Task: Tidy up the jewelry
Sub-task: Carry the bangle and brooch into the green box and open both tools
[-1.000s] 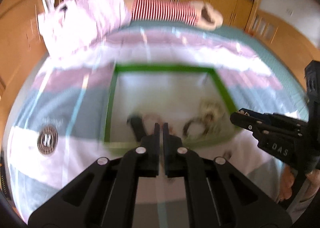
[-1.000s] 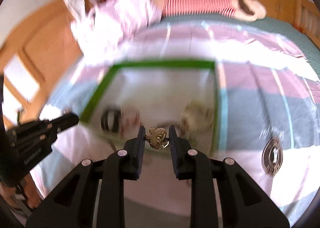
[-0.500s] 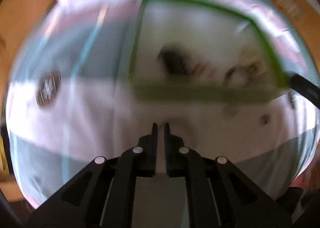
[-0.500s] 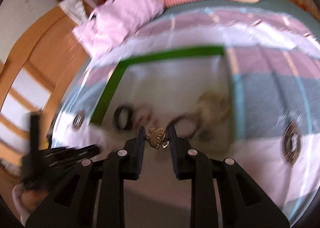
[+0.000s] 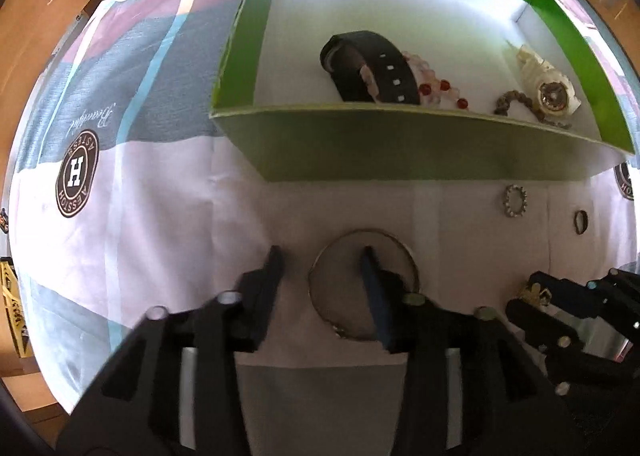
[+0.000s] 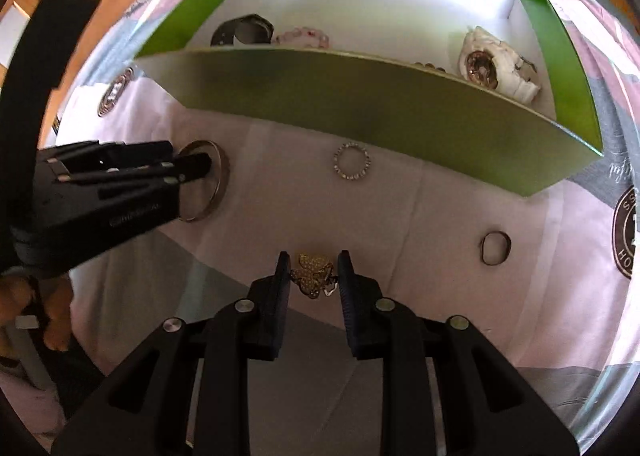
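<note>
Left gripper (image 5: pixel 322 262) spread over bangle (image 5: pixel 363 284) — right gripper (image 6: pixel 313 272) pinching gold brooch (image 6: pixel 313 274).

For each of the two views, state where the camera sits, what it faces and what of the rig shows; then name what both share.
Left wrist: behind the open left gripper, facing a bangle and green box; right gripper at right.
Right wrist: behind the right gripper, shut on a gold brooch; left gripper at left.
Shared: box, bangle, sparkly ring.

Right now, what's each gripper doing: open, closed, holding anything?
Left gripper: open, straddling the silver bangle rim, not gripping it.
Right gripper: closed on the gold brooch.
</note>
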Demonstrator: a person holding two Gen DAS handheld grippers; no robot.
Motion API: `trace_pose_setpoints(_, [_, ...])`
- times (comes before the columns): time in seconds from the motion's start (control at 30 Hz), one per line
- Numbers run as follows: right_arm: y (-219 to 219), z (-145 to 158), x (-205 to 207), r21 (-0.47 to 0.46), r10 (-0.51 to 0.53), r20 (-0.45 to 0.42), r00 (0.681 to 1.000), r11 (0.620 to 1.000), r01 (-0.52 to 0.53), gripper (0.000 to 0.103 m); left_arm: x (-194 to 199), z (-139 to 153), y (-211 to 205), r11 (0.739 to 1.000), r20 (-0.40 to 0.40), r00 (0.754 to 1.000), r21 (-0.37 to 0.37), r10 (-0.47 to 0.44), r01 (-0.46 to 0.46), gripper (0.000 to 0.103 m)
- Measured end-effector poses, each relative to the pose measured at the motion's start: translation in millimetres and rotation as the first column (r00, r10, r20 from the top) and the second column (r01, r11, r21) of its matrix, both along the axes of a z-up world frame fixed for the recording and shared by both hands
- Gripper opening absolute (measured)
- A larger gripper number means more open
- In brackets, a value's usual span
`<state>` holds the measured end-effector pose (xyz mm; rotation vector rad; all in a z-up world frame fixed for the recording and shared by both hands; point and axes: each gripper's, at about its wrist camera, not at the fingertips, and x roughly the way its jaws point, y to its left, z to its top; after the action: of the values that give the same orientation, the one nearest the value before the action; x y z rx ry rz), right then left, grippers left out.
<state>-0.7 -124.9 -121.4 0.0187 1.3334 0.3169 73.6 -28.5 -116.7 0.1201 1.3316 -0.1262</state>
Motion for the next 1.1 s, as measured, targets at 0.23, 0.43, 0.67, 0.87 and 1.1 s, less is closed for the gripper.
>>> trace_pose_setpoints(0.23, [-7, 21, 4, 0.015, -0.016, 0.056, 0.998, 1.000, 0.015, 0.024, -18, 39, -13, 0.996, 0.092, 0.995, -0.075, -0.033, 0.040, 0.003])
trace_pose_setpoints(0.43, [-36, 83, 12, 0.062, -0.105, 0.262, 0.959, 0.994, 0.092, 0.024, -28, 105, -16, 0.990, 0.336, 0.942, -0.135, 0.005, 0.043, 0.003])
trace_pose_setpoints(0.67, [-81, 100, 61, 0.157, -0.260, 0.329, 0.908, 0.963, 0.219, 0.024, -4, 144, -38, 0.995, 0.520, 0.854, -0.084, -0.005, 0.057, 0.003])
trace_pose_setpoints(0.87, [-100, 92, 91, 0.181, -0.328, 0.311, 0.892, 0.942, 0.283, 0.024, 28, 141, -52, 0.994, 0.530, 0.848, -0.095, 0.001, 0.058, 0.003])
trace_pose_setpoints(1.1, [-85, 71, 119, 0.153, -0.290, 0.290, 0.912, 0.955, 0.255, 0.024, 63, 107, -47, 0.995, 0.440, 0.898, -0.101, 0.029, 0.017, 0.004])
